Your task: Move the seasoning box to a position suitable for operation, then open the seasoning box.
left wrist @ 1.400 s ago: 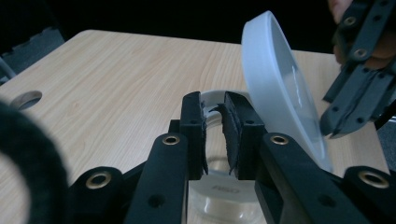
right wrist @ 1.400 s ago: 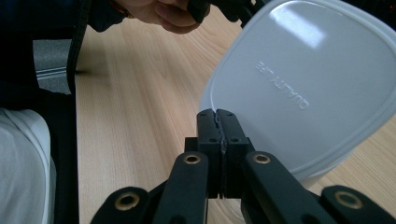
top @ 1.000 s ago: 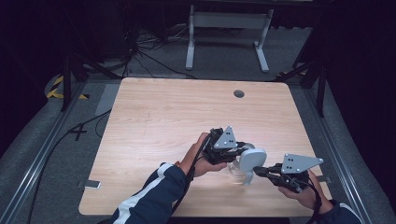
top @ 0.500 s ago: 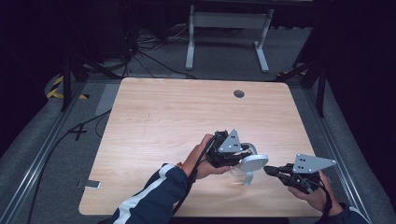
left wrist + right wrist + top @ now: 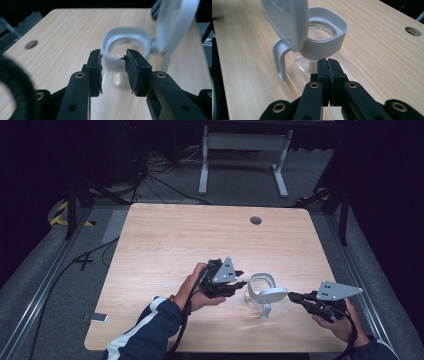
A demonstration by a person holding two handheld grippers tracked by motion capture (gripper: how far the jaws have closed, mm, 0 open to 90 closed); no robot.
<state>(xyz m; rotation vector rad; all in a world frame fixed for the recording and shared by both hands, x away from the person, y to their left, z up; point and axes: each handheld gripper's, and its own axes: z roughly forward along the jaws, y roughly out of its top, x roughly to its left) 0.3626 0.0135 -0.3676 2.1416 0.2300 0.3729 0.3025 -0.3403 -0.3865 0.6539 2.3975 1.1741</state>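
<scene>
1. Glass jug (image 5: 256, 295) stands at the near middle of the table (image 5: 165, 245), grey lid (image 5: 272, 294) flipped up.
2. Left gripper (image 5: 240, 281): jaws have just been opening, nothing between them, beside the rim.
3. Right gripper (image 5: 292, 296): pinched shut, empty.
4. Step: letting go. Next likely: back off without tipping the jug.

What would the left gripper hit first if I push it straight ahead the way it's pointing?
Most likely the grey collar of the glass jug, dead ahead of the left gripper; the gap is hard to judge.

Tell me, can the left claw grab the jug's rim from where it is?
Probably yes: the left claw has just been opening, nothing between its jaws, and the glass jug's grey rim sits right ahead, unblocked.
</scene>
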